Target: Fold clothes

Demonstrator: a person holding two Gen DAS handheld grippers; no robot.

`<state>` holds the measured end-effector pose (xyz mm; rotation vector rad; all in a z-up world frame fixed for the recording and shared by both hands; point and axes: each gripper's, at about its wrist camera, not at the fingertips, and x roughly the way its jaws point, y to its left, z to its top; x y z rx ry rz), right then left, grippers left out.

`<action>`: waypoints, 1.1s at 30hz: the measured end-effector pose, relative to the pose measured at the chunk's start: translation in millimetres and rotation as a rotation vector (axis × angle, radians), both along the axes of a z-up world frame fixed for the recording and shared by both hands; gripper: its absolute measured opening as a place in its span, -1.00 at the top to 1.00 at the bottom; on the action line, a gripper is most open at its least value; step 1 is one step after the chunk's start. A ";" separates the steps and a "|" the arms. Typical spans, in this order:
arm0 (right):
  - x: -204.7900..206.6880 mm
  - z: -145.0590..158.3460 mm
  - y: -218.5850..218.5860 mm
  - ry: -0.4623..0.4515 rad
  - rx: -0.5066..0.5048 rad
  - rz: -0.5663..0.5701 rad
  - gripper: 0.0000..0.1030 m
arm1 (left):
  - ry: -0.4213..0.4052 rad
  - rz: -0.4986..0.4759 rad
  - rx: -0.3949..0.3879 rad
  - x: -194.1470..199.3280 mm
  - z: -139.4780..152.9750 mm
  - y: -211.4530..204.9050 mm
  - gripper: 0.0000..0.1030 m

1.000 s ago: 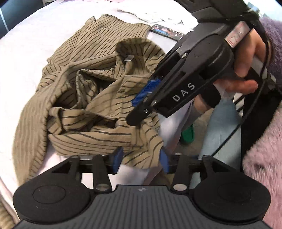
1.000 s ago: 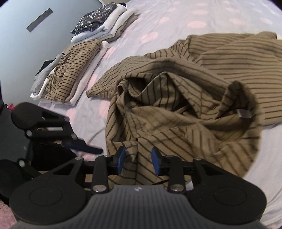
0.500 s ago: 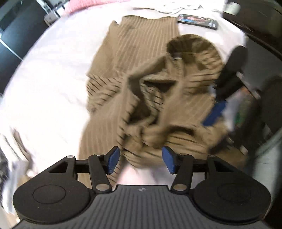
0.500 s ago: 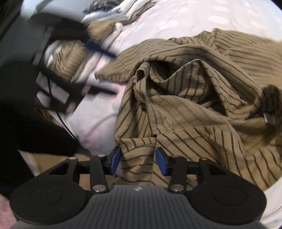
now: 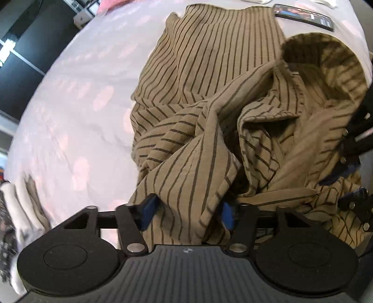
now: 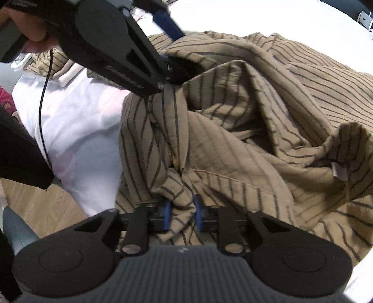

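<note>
Right gripper pinched narrow on one striped shirt, crumpled on the bed. Left gripper wide, fabric between its fingers. Two grippers. Only the left view shows a dark flat box beyond the shirt.

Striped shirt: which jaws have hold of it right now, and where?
The right gripper is shut on a bunched fold at the near edge of the striped shirt. The left gripper is open, fabric lying between its jaws, not clamped.
</note>
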<state>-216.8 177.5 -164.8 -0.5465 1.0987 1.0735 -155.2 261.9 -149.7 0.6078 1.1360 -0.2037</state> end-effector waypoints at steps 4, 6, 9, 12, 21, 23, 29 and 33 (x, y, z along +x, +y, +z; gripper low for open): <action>5.4 2.9 -4.1 -0.012 0.006 -0.006 0.73 | 0.048 0.091 -0.063 11.2 -5.2 7.3 0.63; 7.0 6.7 -6.3 -0.029 0.008 -0.008 0.74 | 0.037 0.131 -0.083 12.8 -1.1 11.7 0.81; 11.9 12.8 -10.1 -0.066 0.017 -0.026 0.75 | -0.010 0.183 -0.103 12.0 10.4 18.2 0.91; 20.1 19.4 -15.2 -0.120 0.027 -0.055 0.76 | -0.057 0.235 -0.123 11.2 21.9 24.7 0.94; 50.5 46.4 -48.6 -0.285 0.079 -0.200 0.86 | -0.229 0.387 -0.191 2.5 64.2 40.3 0.96; 54.2 54.3 -51.8 -0.314 0.105 -0.220 0.87 | -0.279 0.404 -0.217 0.6 79.5 39.1 0.96; 60.9 85.9 -44.8 -0.464 0.167 -0.226 0.88 | -0.415 0.450 -0.278 -22.3 127.6 40.3 0.96; 68.3 130.4 -51.5 -0.509 0.235 -0.229 0.89 | -0.502 0.455 -0.315 -38.7 174.6 37.6 0.97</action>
